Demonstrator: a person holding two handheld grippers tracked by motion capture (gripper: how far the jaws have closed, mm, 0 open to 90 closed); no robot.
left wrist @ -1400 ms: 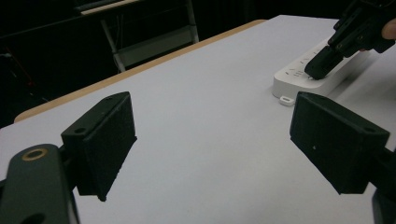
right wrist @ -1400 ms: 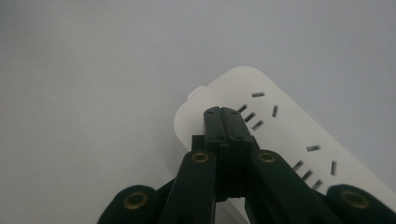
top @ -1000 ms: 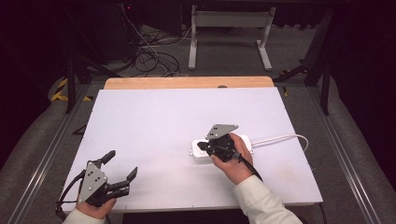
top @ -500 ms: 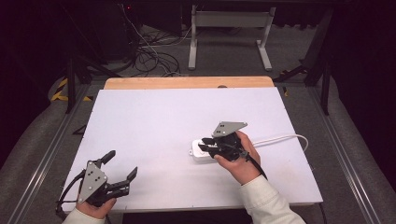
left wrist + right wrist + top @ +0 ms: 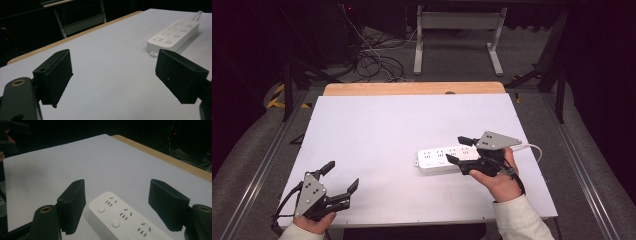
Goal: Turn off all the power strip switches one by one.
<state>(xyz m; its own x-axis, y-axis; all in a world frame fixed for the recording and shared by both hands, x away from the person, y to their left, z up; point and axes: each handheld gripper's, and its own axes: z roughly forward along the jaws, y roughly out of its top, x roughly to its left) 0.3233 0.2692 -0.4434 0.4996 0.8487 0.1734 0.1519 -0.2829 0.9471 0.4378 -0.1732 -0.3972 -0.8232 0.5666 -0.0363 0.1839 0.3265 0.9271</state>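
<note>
I see the right gripper (image 5: 457, 149), jaws just opened, over the power strip (image 5: 444, 158); left gripper (image 5: 343, 176) apart, well away.

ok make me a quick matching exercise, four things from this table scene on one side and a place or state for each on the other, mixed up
Things:
1. power strip
2. left gripper
3. right gripper
4. white cable

Places or states:
A. open, at the table's near left corner
B. runs off toward the table's right edge
C. lies flat on the white table, sockets up
D. open, jaws either side of the strip's end, not pressing it

Pairs: 1-C, 2-A, 3-D, 4-B
</note>
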